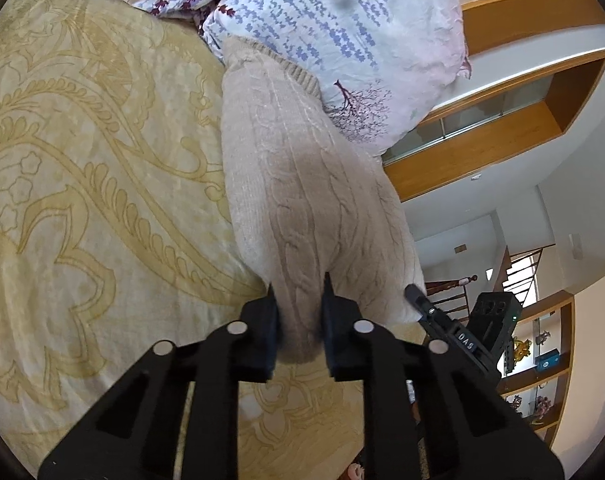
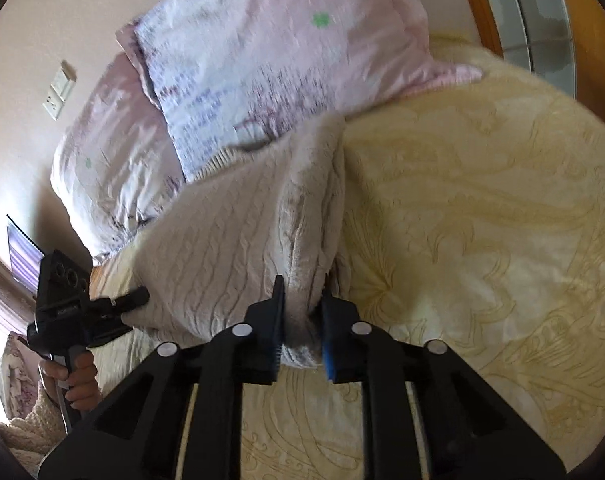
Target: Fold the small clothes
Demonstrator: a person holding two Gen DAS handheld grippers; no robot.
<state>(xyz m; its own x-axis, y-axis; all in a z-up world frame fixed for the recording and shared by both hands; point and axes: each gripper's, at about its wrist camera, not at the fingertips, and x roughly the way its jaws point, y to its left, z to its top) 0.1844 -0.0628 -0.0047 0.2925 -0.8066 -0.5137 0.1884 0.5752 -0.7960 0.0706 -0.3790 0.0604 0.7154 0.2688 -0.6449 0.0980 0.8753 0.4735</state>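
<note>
Pinching the cream cable-knit sweater (image 1: 298, 184) at its near edge, our left gripper (image 1: 298, 292) has its jaws clamped narrow on a bunched fold; our right gripper (image 2: 301, 292) grips another fold of the same edge. We see the sweater lying on the yellow patterned bedspread (image 1: 82, 168), its ribbed far end touching the floral pillow (image 1: 334, 32). Open bedspread spreads to either side; pillows crowd the far end

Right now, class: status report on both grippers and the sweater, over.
Left gripper shut on sweater edge. Right gripper shut on bunched knit. Sweater's far end rests against pillow; nothing else obstructing.
</note>
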